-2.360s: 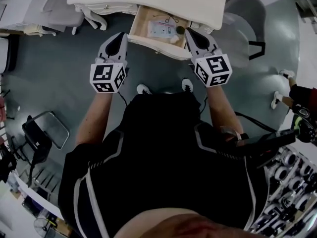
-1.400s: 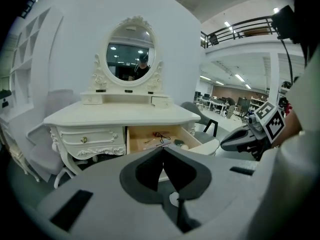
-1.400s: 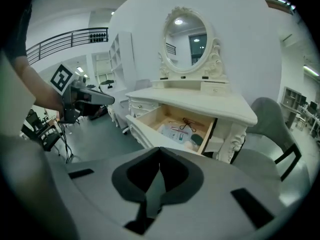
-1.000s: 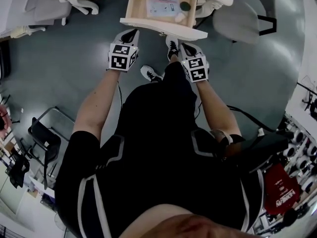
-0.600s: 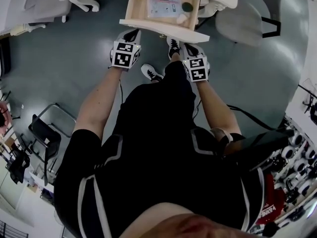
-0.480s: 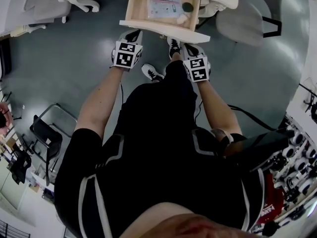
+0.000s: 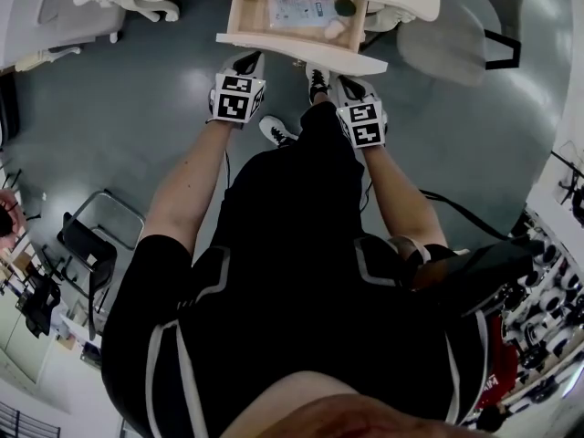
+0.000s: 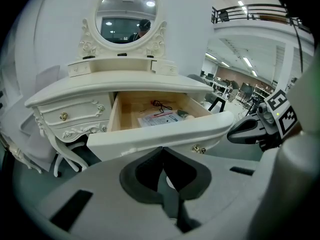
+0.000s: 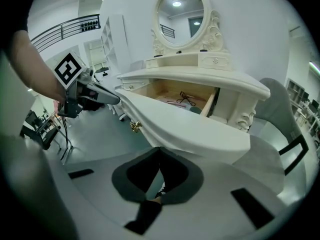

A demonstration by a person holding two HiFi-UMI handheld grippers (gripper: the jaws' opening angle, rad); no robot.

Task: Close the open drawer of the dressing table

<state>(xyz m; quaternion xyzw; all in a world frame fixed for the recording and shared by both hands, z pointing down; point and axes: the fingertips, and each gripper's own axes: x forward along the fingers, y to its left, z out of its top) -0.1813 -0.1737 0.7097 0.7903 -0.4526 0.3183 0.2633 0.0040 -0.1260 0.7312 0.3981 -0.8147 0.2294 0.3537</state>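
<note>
The white dressing table [image 8: 115, 81] has its middle drawer [image 7: 299, 51] pulled out, with papers, a black cord and small items lying inside. Its curved white front [image 8: 160, 134] carries a brass knob [image 8: 198, 148]. My left gripper [image 7: 246, 63] is just short of the front's left half, jaws shut and empty [image 8: 162, 151]. My right gripper [image 7: 348, 84] is a little below the front's right half, also shut on nothing [image 9: 160, 151]. In the right gripper view the drawer front [image 9: 185, 126] and knob [image 9: 135, 126] are close ahead.
A grey chair [image 7: 447, 35] stands right of the table and a white chair [image 7: 55, 16] to its left. A black folding chair [image 7: 87, 245] is on the floor at the left. The person's shoes [image 7: 274, 133] are below the drawer. An oval mirror [image 8: 125, 14] tops the table.
Both grippers dropped back from the drawer front 2.4 s ago. Over the last second they edged slightly toward it again. The drawer stays open by the same amount.
</note>
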